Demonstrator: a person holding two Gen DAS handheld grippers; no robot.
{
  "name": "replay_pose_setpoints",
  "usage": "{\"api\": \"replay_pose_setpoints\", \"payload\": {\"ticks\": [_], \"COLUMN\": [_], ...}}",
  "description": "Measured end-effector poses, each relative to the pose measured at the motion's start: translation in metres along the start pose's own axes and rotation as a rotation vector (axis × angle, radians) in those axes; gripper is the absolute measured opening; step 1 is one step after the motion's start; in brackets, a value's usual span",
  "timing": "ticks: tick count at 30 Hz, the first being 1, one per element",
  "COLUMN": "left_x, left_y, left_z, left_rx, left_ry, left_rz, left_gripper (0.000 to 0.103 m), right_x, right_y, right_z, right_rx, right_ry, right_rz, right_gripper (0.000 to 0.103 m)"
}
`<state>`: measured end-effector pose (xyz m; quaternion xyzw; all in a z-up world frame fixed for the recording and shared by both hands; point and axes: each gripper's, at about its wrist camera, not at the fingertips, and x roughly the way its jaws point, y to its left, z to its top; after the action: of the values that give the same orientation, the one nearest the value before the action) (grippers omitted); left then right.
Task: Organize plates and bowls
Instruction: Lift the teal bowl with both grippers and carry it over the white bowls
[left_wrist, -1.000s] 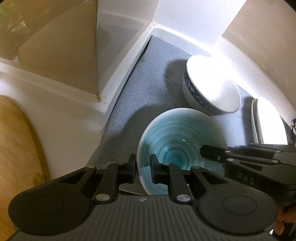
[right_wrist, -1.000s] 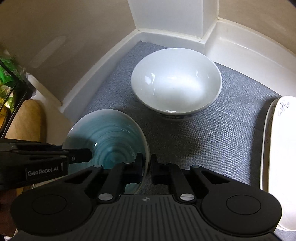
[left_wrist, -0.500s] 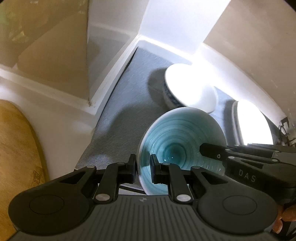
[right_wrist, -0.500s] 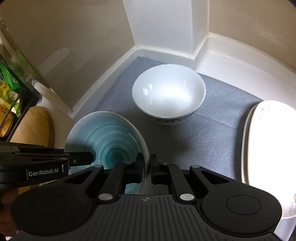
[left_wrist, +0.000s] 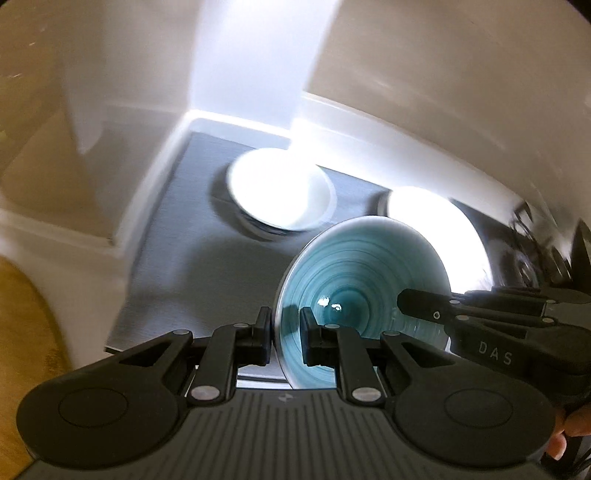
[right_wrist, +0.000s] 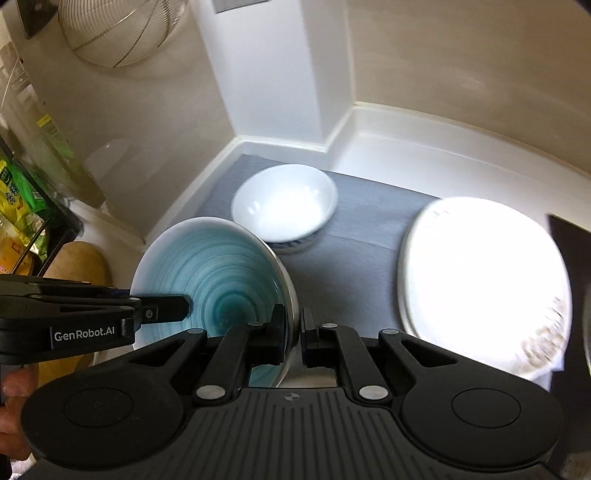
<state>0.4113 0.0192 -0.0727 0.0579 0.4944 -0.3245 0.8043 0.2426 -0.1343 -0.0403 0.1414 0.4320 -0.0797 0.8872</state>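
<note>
My left hand-held gripper (left_wrist: 284, 338) is clamped on the near-left rim of the teal bowl (left_wrist: 364, 299), one pad inside the rim and one outside. My right hand-held gripper (right_wrist: 293, 338) is clamped on the opposite rim of the same bowl, again with one pad on each face of the wall. In the left wrist view the right unit enters from the right edge, and a fingertip of my right hand (left_wrist: 574, 430) shows at the lower right corner. In the right wrist view the left unit enters from the left edge, with part of my left hand (right_wrist: 11, 406) below it. The teal bowl is held between both units, tilted, clear of the grey mat (right_wrist: 369, 229) beneath it. A wooden board (left_wrist: 26, 332) lies on the bench to the left of the mat. Beyond the teal bowl, a white bowl (right_wrist: 284, 206) with a blue pattern on its outer wall stands upright on the mat near the back corner. To the right of it, a white plate (right_wrist: 480, 280) rests on the mat, apart from the white bowl. The mat sits against a white raised kerb (right_wrist: 424, 147) along the walls. Far left in the right wrist view, a dark rack (right_wrist: 55, 221) holds green and yellow packets (right_wrist: 18, 206). A wire strainer (right_wrist: 122, 33) hangs high on the wall.
</note>
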Motion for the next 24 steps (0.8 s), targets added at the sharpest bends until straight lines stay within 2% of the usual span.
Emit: {"api": "replay_pose_setpoints", "payload": {"ticks": [7,13,21,24], "left_x": [0.013,0.030,0.042,0.044], "left_y": [-0.039,-0.053,-0.057,-0.060], "left_z": [-0.021,-0.035,-0.044,-0.043], "left_rx": [0.095,0.138,0.161,0.177], "left_ry": [0.078,0.156,0.215,0.215], "left_rz": [-0.038,-0.044,-0.034,-0.032], "left_gripper": [0.016,0.016,0.016,0.016], "right_x": [-0.023,-0.020,-0.014,-0.014], "right_y": [-0.026,-0.039,-0.046,-0.049], "right_z": [-0.036,-0.065,-0.075,-0.076], "right_rx": [0.071,0.134,0.149,0.161], "right_ry": [0.035,0.087,0.107,0.112], "right_rz": [-0.054,-0.072,-0.074,-0.075], "right_gripper": [0.009,0.009,0.009,0.008]}}
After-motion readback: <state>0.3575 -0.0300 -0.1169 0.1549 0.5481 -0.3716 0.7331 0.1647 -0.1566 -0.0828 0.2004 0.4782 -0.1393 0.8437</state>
